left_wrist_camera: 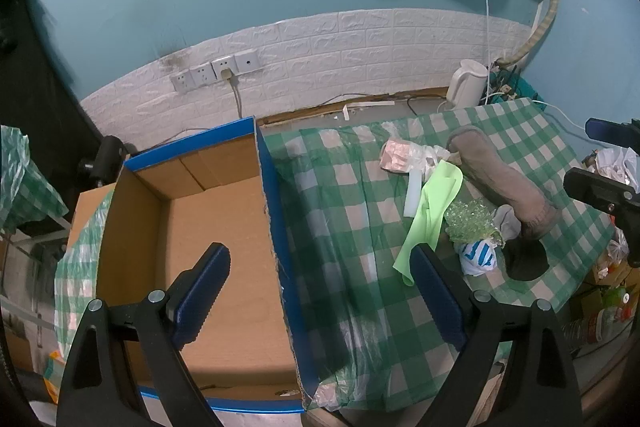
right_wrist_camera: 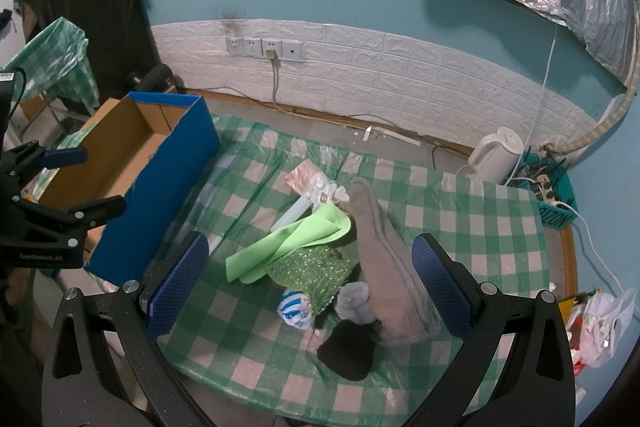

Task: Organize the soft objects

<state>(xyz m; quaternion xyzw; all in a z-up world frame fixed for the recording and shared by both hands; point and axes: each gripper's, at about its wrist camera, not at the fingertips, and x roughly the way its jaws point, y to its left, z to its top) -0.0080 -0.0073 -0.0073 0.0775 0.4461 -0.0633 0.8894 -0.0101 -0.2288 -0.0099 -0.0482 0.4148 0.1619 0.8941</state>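
Tongs first: I see the left gripper (left_wrist_camera: 320,291) spread wide, holding nothing, one finger over the cardboard box (left_wrist_camera: 224,227), the other past its blue wall. Right gripper (right_wrist_camera: 310,291) equally wide, bare, above the soft pile: green cloth (right_wrist_camera: 288,243), grey towel (right_wrist_camera: 384,259), black sock (right_wrist_camera: 350,351). Pile lies right of the box; bare checked tablecloth (right_wrist_camera: 248,183) between them.

One blue-sided cardboard box (right_wrist_camera: 152,163) sits at frame left. Mid-frame: one long grey-brown sock (right_wrist_camera: 384,259), one lime-green cloth (right_wrist_camera: 292,243), one black sock (right_wrist_camera: 352,351), one sequinned green pouch (right_wrist_camera: 312,271), possibly two plastic bags (right_wrist_camera: 320,187).
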